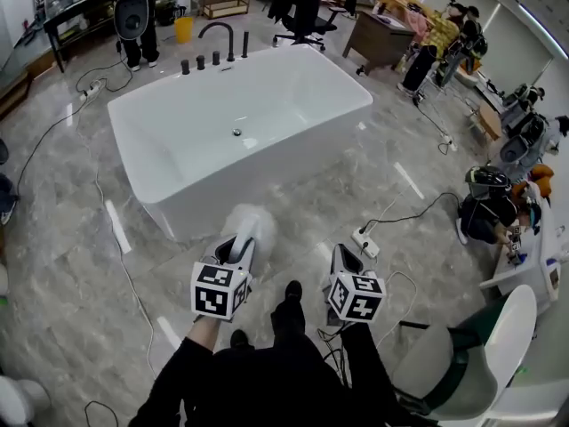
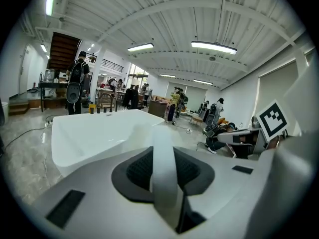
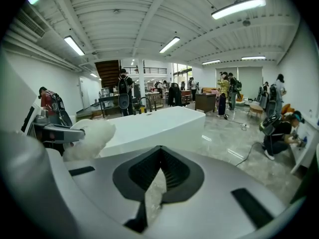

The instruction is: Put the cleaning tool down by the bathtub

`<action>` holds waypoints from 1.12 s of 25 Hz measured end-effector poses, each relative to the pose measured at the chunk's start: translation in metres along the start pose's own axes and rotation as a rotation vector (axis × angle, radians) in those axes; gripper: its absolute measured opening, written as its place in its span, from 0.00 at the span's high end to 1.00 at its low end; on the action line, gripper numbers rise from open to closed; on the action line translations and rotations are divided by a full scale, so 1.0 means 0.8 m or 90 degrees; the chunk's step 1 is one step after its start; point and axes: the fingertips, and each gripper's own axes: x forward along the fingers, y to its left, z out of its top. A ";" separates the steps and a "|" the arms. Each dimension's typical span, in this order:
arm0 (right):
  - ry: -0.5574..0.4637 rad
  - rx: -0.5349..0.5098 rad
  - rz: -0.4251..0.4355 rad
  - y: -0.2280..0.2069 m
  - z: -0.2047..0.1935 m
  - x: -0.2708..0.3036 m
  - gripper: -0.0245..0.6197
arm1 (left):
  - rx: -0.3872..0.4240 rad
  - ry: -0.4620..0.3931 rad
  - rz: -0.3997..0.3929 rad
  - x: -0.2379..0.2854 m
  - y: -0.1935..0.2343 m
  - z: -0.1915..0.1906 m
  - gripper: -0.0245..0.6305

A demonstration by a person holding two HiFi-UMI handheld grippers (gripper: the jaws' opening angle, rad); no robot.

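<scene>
Legs (image 1: 289, 327) fill the bottom of the head view, left gripper (image 1: 238, 249) holding the fluffy cleaning tool (image 1: 251, 223) up by the bathtub (image 1: 178, 185), with a power strip (image 1: 364, 243) and cables (image 1: 418, 205) on the floor nearby. Left gripper view: jaws clamped on its white handle (image 2: 164, 173). Right gripper view: right gripper (image 3: 158, 156) is pinched closed on nothing, with the tool's fluffy head off to its left.

No readable text, labels, brands or numbers in any view. Cubes on left gripper (image 1: 238, 245) and right gripper (image 1: 343, 254) carry square marker patterns only.
</scene>
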 end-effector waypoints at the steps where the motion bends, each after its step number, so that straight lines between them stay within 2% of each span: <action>1: 0.001 -0.001 -0.001 -0.007 0.002 0.007 0.96 | -0.002 0.004 0.002 0.009 0.000 -0.001 0.81; 13: 0.043 0.000 0.032 -0.123 0.041 0.118 0.96 | -0.026 0.049 0.038 0.159 -0.018 0.015 0.81; 21: 0.076 0.008 0.056 -0.201 0.044 0.178 0.96 | -0.020 0.081 0.055 0.266 -0.044 0.023 0.81; 28: 0.098 0.004 0.078 -0.239 0.039 0.223 0.96 | -0.019 0.105 0.073 0.334 -0.057 0.017 0.81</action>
